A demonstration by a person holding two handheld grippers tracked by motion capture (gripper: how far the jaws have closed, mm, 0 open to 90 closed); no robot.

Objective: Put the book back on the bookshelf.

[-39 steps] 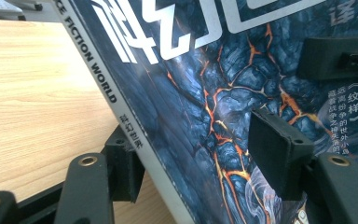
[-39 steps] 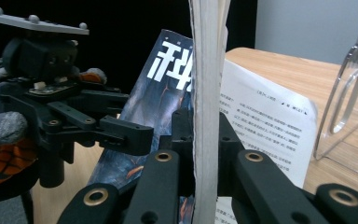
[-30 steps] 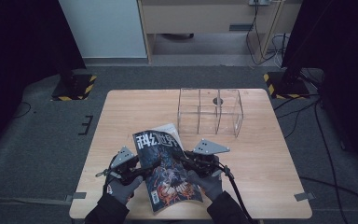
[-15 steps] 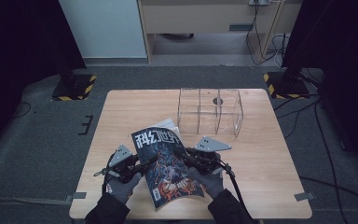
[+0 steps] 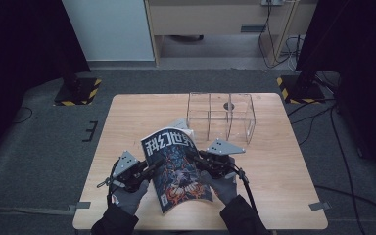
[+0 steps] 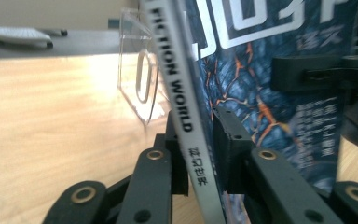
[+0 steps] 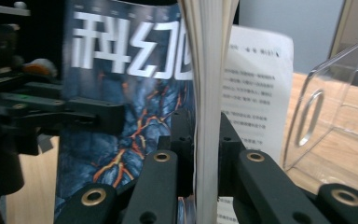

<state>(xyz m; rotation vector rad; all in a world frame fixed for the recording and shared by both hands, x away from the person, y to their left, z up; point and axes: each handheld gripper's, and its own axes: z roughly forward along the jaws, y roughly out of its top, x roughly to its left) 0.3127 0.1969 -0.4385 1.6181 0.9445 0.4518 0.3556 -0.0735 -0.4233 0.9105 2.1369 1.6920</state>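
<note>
Since the earlier frame the magazine (image 5: 176, 169) has tipped up off the tabletop (image 5: 284, 171), top edge rising toward the clear acrylic organizer (image 5: 220, 116), and the left tongs (image 5: 149, 170) have just been closing, spine between the jaws. Left gripper view: left tongs now clenched on the magazine's spine edge, pads pressing both sides. Right tongs (image 5: 196, 159) clenched on the opposite page edge; right gripper view has the page block pinched between the pads, a loose white page (image 7: 256, 88) fanning out behind. Magazine sits between the two hands at the near side of the tabletop, tilted cover-up, bottom edge near or on the wood, can't tell which. Two-sided grip likely because a floppy magazine sags or fans open if held by one edge; holding spine plus fore edge keeps it shut and flat. Organizer stands just beyond, compartments open and upright, probably where it's meant to be slotted. Risk: loose page catching on a divider.
</note>
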